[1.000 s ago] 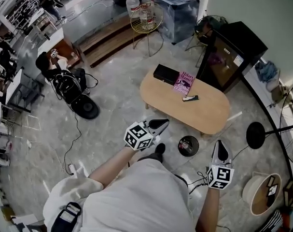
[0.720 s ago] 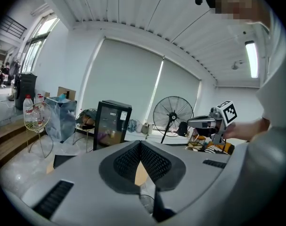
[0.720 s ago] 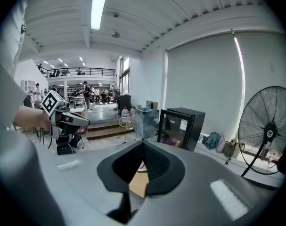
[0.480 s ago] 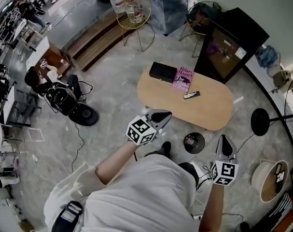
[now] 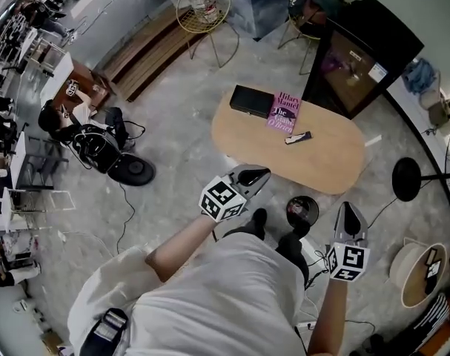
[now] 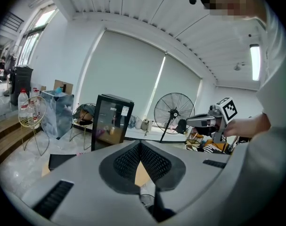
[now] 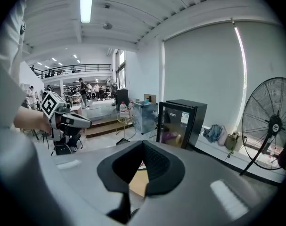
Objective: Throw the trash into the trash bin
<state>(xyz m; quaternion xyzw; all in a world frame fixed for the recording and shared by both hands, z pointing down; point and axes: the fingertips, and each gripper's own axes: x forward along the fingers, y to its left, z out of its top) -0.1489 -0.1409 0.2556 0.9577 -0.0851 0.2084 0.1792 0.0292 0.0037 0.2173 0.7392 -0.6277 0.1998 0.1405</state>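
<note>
A small round black trash bin [image 5: 302,209] stands on the floor at the near side of an oval wooden table [image 5: 328,167]. On the table lie a black box [image 5: 252,101], a pink book [image 5: 284,113] and a small dark flat item [image 5: 297,137]. My left gripper [image 5: 254,175] hangs shut and empty just short of the table's near left edge. My right gripper [image 5: 348,212] is shut and empty too, to the right of the bin. In the left gripper view the jaws [image 6: 140,145] meet at their tip, as do those in the right gripper view [image 7: 143,143].
A black glass-door cabinet [image 5: 362,54] stands behind the table. A round lamp base [image 5: 406,178] and a round basket [image 5: 416,274] are on the floor at right, a wire side table [image 5: 203,6] at the back, a person with bags [image 5: 84,128] at left. A fan [image 7: 270,126] stands at right.
The person has stepped toward the table, so the table and bin lie closer. Both grippers moved forward and slightly down, staying shut and empty.
</note>
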